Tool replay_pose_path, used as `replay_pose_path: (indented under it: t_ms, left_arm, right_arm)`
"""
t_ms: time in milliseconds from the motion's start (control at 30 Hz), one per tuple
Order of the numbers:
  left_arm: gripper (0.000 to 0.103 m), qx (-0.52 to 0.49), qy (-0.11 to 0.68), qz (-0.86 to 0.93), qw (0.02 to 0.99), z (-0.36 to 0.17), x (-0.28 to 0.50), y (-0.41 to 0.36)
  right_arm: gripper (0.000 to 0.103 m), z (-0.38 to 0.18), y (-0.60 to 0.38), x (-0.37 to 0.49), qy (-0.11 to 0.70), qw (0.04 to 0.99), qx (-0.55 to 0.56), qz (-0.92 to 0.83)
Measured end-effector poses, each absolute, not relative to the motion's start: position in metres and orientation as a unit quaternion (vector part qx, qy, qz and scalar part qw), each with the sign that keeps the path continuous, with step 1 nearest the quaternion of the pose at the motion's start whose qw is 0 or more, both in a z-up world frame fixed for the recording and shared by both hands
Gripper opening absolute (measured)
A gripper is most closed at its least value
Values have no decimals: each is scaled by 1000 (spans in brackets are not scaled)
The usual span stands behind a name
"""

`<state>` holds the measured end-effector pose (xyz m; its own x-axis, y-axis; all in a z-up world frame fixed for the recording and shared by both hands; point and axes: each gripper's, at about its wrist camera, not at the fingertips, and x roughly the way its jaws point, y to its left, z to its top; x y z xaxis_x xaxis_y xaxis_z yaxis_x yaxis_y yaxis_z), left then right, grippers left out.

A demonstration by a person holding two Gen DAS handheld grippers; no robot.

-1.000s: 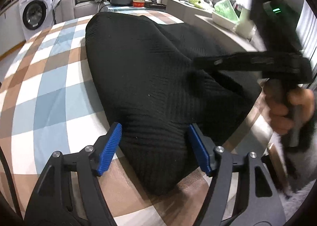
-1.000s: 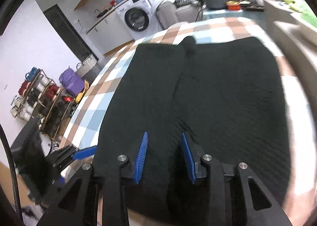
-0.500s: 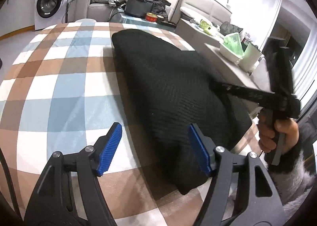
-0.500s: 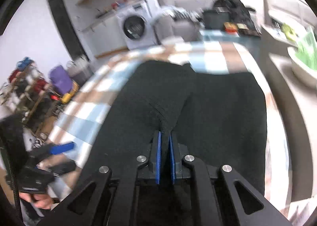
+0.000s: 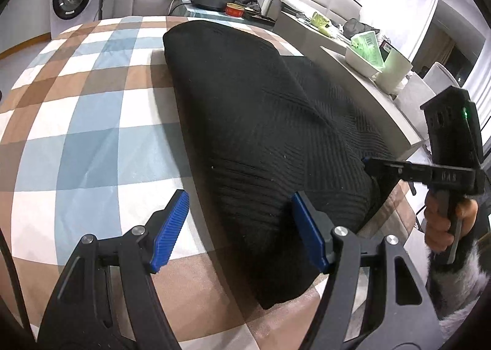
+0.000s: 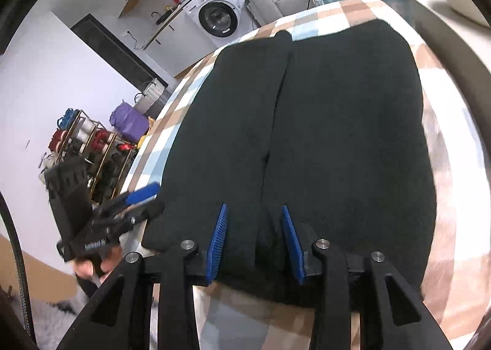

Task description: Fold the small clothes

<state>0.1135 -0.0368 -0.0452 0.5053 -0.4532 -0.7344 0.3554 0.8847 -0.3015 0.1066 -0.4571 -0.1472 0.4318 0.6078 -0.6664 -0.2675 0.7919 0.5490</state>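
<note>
The black knit garment (image 6: 322,141) lies flat on the checked cloth (image 5: 86,123), its long axis running away from both grippers toward the washing machine (image 6: 218,17). The right gripper (image 6: 254,242) has just been opening, fabric between its jaws but unpinched; the left gripper (image 5: 239,227) stands open, empty.

Blk knit garment (image 5: 260,123), flat on cloth
</note>
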Motion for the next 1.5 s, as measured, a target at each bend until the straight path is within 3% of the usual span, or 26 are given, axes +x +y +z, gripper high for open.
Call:
replay_pose_path:
  t_ms: [100,167,267,433,633,700,833,967,1133,1200,1233,1367,1500]
  left_arm:
    - [66,-53,440,-232,866,-44,113,-39]
    - [66,-50,438,-231,867,-43,113,-38]
    - [66,-50,437,-224,870,-40,112,-36]
    - [66,-54,433,-220,873,-35,111,-31]
    - [66,-42,442,-221,868,-42,111,-38]
    - [66,-35,441,-221,869,-43,108,-41]
    - [66,-33,441,-224,868,-45,108,-43]
    - [66,-24,445,-225,867,-48,107,-48]
    - [66,-22,446,-226,866,-50,109,-48]
    - [66,-26,448,-228,864,-50,111,-46]
    - [66,-27,449,-227,864,-50,112,-46]
    - [66,-37,443,-230,866,-46,111,-43]
    - [66,-31,446,-228,865,-48,111,-45]
  right_arm:
    - [37,-149,-445,111,460,829,173,268]
    - [14,-147,-434,112,454,833,149,279]
    - [5,-134,-424,108,447,841,114,284]
    - [5,-107,-431,89,428,859,84,266]
    - [5,-147,-424,92,481,856,21,187]
    - [10,-144,-428,95,478,857,34,192]
    - [30,-127,-446,111,432,874,97,199]
    - [34,-124,-445,150,424,874,127,202]
    - [34,-142,-431,207,464,854,146,187]
    - [12,-144,-423,218,468,851,135,198]
    - [9,-140,-419,219,463,854,123,202]
    - [9,-112,-417,215,417,883,95,195]
    - [16,-134,-415,228,469,872,47,131]
